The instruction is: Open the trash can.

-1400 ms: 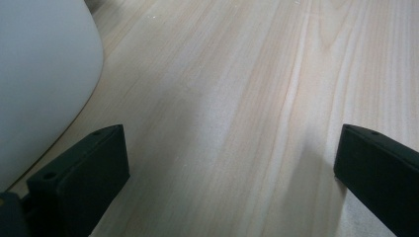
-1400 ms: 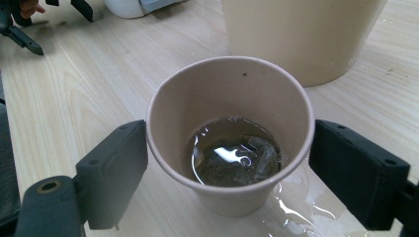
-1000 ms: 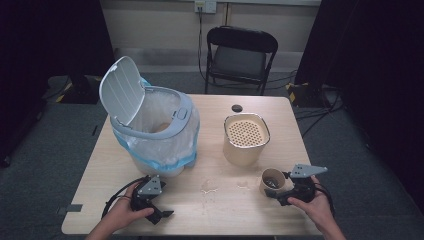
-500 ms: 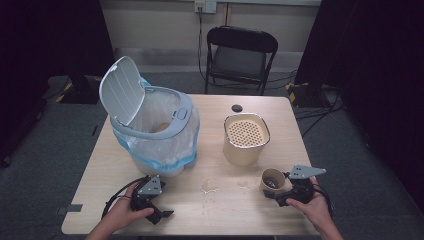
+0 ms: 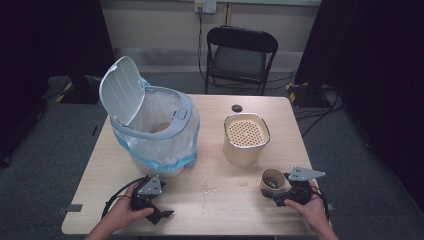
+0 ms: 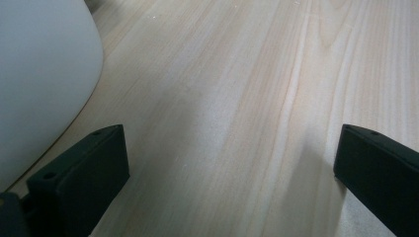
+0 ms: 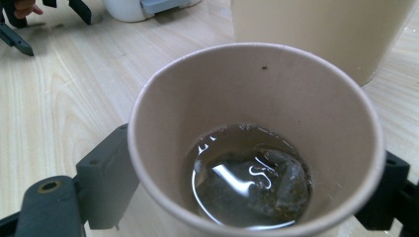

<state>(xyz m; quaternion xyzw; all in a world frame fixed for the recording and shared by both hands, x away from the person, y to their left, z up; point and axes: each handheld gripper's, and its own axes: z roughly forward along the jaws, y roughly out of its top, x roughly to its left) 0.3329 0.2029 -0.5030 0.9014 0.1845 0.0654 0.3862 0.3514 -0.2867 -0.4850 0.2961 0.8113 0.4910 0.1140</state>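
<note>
A brown paper cup [image 5: 273, 179] stands on the wooden table [image 5: 220, 220] at the front right. It holds a little dark liquid and a soaked tea bag [image 7: 276, 185]. My right gripper [image 5: 276, 190] has its jaws on either side of the cup [image 7: 257, 98], shut on it low down. At the front left my left gripper [image 5: 157, 207] rests on the table, open, with bare wood between its jaws [image 6: 232, 168]. The white bin's wall [image 6: 39, 74] curves just to its left.
A white bin [image 5: 155, 130] with a clear liner and raised lid stands at the left. A beige container [image 5: 245, 137] with a perforated top sits just behind the cup. Crumbs [image 5: 207, 190] lie mid-table, a small black disc [image 5: 236, 108] lies near the far edge, and a chair [image 5: 240, 55] stands beyond the table.
The right hand has shifted slightly behind the cup; the cup and the left gripper stay where they were.
</note>
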